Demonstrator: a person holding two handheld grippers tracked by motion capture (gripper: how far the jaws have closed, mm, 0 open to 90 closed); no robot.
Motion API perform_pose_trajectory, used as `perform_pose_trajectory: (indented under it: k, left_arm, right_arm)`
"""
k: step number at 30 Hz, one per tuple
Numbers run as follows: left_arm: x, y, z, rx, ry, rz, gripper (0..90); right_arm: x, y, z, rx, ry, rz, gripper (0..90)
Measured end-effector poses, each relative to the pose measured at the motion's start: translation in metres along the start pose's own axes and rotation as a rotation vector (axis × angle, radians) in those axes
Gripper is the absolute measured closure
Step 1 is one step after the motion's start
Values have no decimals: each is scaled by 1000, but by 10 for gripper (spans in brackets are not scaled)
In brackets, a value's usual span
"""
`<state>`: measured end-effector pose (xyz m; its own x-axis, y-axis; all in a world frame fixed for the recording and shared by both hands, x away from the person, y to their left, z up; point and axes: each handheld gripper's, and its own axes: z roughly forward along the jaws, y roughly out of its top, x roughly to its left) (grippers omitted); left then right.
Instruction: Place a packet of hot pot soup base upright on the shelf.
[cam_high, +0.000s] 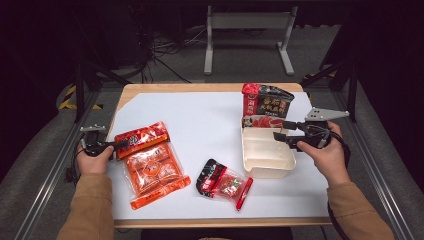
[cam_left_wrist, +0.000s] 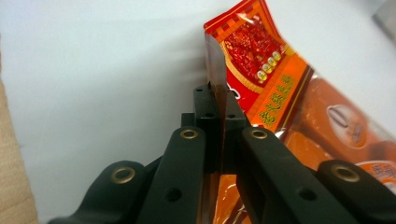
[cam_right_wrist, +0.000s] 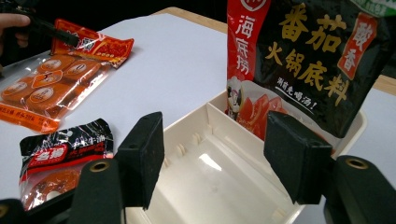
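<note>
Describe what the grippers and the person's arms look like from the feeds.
Both grippers, left and right, are black with brass-ringed holes on their linkages; the right carries a grey three-cornered plate. Black cables trail along both wrists. The sleeves are tan.

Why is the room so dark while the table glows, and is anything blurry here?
High view: light falls on the white table, the surroundings stay dark. Left gripper view: the black jaws are soft up close, the orange packet sharper. Right gripper view: glare shines inside the cream tray.
</note>
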<state>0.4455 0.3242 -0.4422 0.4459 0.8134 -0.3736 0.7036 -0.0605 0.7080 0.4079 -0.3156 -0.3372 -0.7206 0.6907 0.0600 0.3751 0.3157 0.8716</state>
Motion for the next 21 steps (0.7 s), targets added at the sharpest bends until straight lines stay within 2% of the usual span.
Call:
perform_pose_trajectory:
  k: [7, 14, 21]
  left_arm:
    - [-10, 8, -12, -81, -31, 9, 899]
    - [-26, 18, -28, -140, -49, 54, 899]
    - [-44, 28, -41, -188, -69, 101, 900]
  right_arm:
    - [3, 4, -4, 2, 17, -3, 454]
    - [6, 10, -6, 8, 65, 2, 533]
    - [12, 18, -8, 15, 90, 3, 583]
